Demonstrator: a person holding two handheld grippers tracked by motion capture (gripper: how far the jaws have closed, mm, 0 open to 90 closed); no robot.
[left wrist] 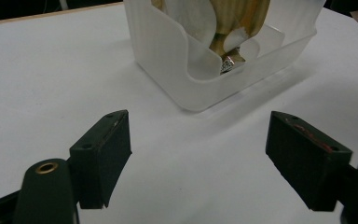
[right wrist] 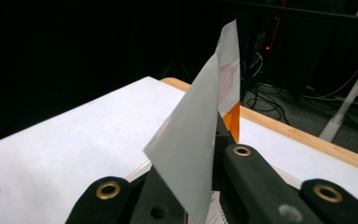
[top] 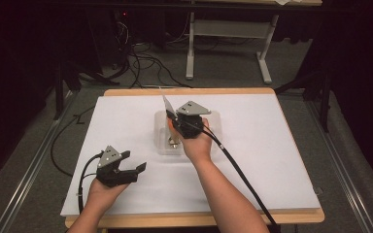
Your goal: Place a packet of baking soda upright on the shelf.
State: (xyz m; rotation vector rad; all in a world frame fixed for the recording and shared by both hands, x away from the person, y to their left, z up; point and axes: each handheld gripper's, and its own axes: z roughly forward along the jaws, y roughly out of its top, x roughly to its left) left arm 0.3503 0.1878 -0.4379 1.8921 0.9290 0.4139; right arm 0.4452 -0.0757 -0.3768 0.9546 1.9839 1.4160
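A translucent white plastic container stands mid-table on the white mat. My right gripper hovers over it, shut on a thin flat white packet that sticks up and away from me. In the right gripper view the packet stands edge-on between the shut jaws, with an orange patch and a faint pink print. My left gripper rests open at the front left with nothing between its jaws. The left gripper view looks past the gripper to the container, which holds a beige thing and a small silver piece.
The white mat covers a wooden tabletop. Cables lie on the floor beyond the far edge, near a grey desk frame. Black cables trail from both grippers toward me.
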